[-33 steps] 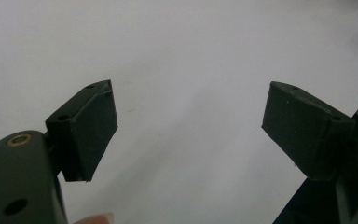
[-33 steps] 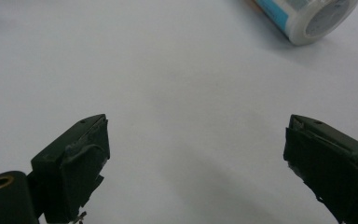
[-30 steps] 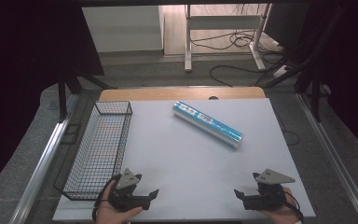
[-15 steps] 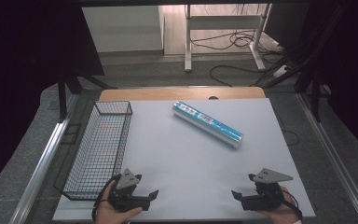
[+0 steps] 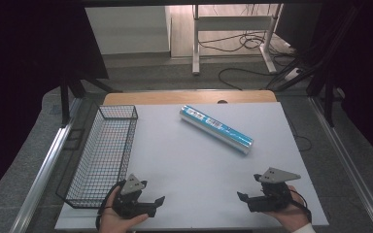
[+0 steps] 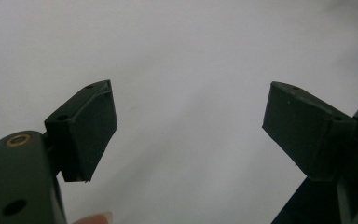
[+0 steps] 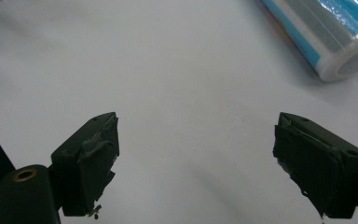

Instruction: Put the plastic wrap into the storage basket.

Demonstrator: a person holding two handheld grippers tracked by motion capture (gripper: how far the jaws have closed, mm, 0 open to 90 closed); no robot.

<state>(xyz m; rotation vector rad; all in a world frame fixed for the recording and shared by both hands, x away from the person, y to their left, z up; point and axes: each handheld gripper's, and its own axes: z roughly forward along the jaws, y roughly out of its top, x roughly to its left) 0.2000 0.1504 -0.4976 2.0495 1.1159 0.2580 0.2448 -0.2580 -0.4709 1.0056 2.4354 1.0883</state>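
A long blue and white roll [image 5: 216, 128] wrapped in clear film lies slantwise on the white table [image 5: 194, 165], right of centre toward the back. Its near end [image 7: 335, 37] shows at the top right of the right gripper view. My left gripper [image 5: 159, 201] rests near the table's front left, held in a hand, its jaws wide apart over bare table [image 6: 191, 121]. My right gripper [image 5: 240, 197] sits at the front right, also in a hand, jaws spread with nothing between them [image 7: 196, 154]. Both are well short of the roll.
A black wire basket [image 5: 103, 151] stands along the table's left side, just beyond my left gripper. A wooden strip [image 5: 184, 97] edges the table's far side. Metal rails [image 5: 43, 165] run down both sides. Desk legs and cables [image 5: 243, 43] lie on the floor behind.
My right gripper has shifted slightly to the left along the front edge. The left gripper, the roll and the basket stay where they were.
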